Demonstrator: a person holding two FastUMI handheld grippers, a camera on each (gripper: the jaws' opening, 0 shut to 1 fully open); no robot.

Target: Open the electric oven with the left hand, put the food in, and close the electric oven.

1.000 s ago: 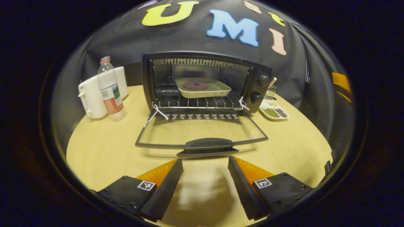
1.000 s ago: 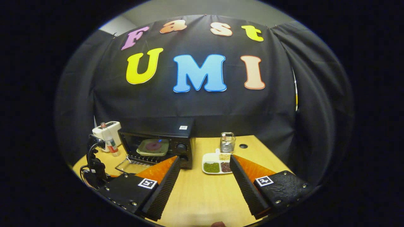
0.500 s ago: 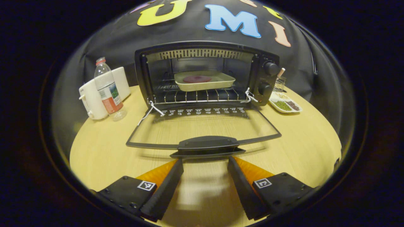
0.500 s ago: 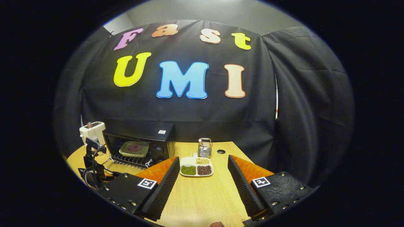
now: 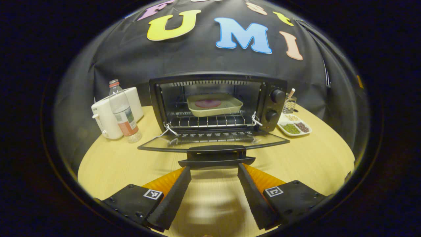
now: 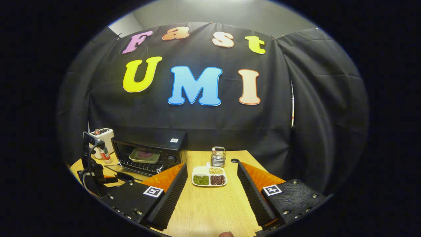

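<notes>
**Two Hand-Held Grippers, Marked and Bolted**

In the left gripper view, the left gripper (image 5: 214, 171) had two wedge-shaped fingers (image 5: 172, 194) with ribbed inner faces, each mounted on a black block. Each block carried a small square black-and-white marker (image 5: 153, 194) and round screw heads along its edges.

In the right gripper view, the right gripper (image 6: 212, 169) had the same build: wedge fingers with finely toothed inner faces, a rough-textured black block at 4 o'clock, square markers (image 6: 272, 189), bright screws (image 6: 290, 210). At 9 o'clock the left gripper's body (image 6: 93, 164) looked black, with a looping dark cable and a camera on top
</notes>
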